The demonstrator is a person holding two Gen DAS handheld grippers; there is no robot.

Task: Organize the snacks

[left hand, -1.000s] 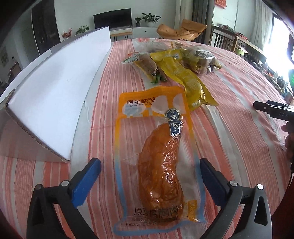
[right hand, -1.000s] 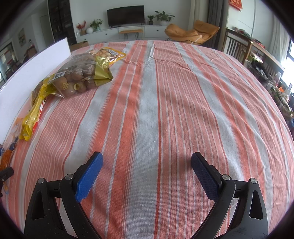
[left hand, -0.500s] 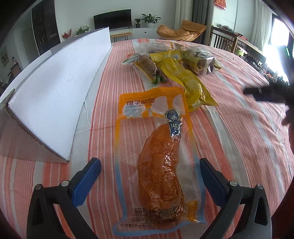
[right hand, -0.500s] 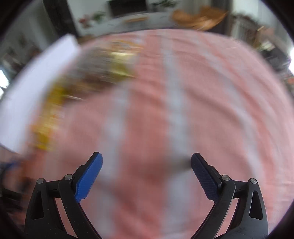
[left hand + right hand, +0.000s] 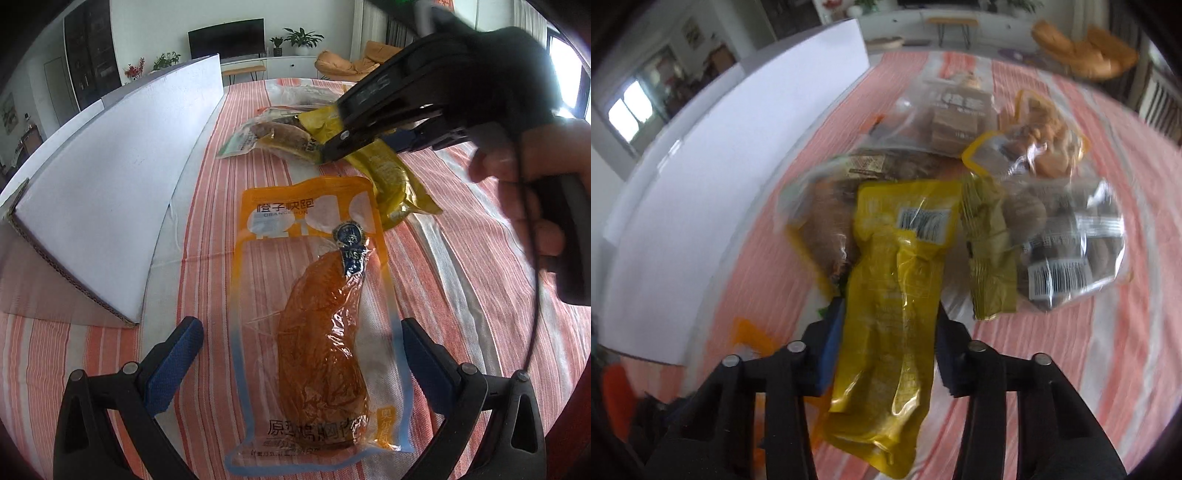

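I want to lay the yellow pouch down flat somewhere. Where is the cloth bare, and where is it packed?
Bare striped cloth lies right of the orange pouch, and a narrow strip runs between that pouch and the white box. The far end is crowded: clear snack bags overlap beside the yellow pouch, which the right hand-held gripper has just closed on.
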